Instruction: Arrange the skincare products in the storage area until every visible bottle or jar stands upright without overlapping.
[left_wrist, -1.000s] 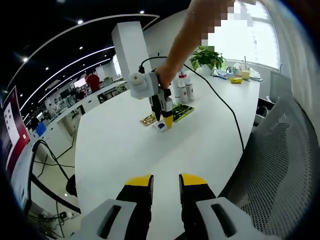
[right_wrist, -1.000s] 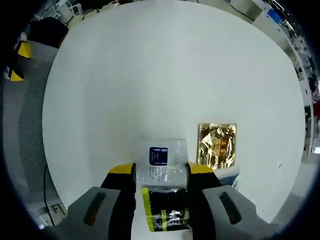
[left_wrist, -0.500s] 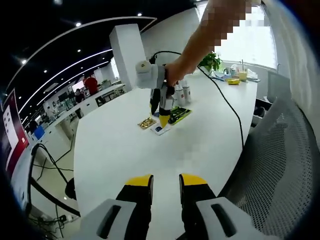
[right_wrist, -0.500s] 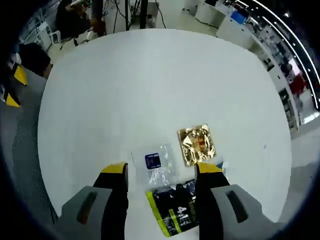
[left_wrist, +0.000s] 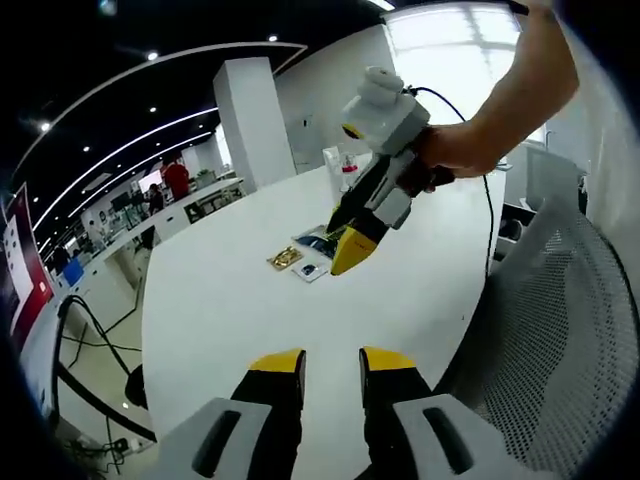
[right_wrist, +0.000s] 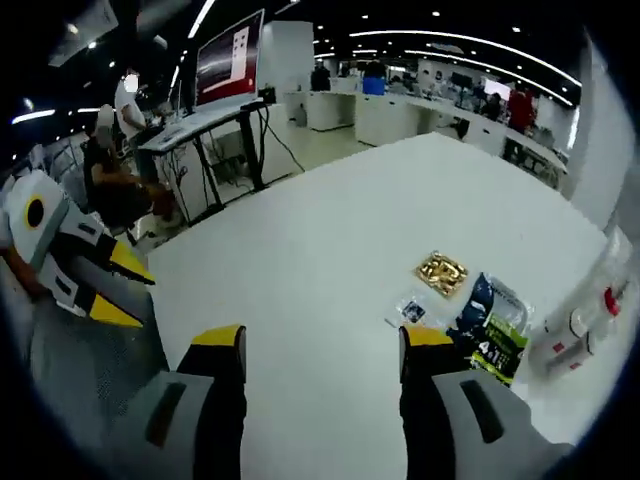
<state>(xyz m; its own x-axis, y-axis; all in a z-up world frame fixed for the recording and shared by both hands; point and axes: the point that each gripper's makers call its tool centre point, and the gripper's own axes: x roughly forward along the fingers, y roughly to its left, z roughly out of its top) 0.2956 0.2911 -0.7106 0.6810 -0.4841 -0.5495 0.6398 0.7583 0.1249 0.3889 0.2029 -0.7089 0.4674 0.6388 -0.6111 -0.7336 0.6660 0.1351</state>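
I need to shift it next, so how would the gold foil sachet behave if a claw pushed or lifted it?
The gold foil sachet lies flat and crinkled on the white table, so it's probably light and floppy. Its shiny foil likely slides when pushed, and its thin edge looks hard to grip.

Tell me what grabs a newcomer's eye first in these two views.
In the left gripper view, the right gripper held by a person's hand hangs in the air above the big white table, its yellow-tipped jaws nearly together. On that table lie a crinkled gold foil sachet, a small clear sachet with a blue label and a dark green-edged packet, with white red-capped bottles at the right edge.
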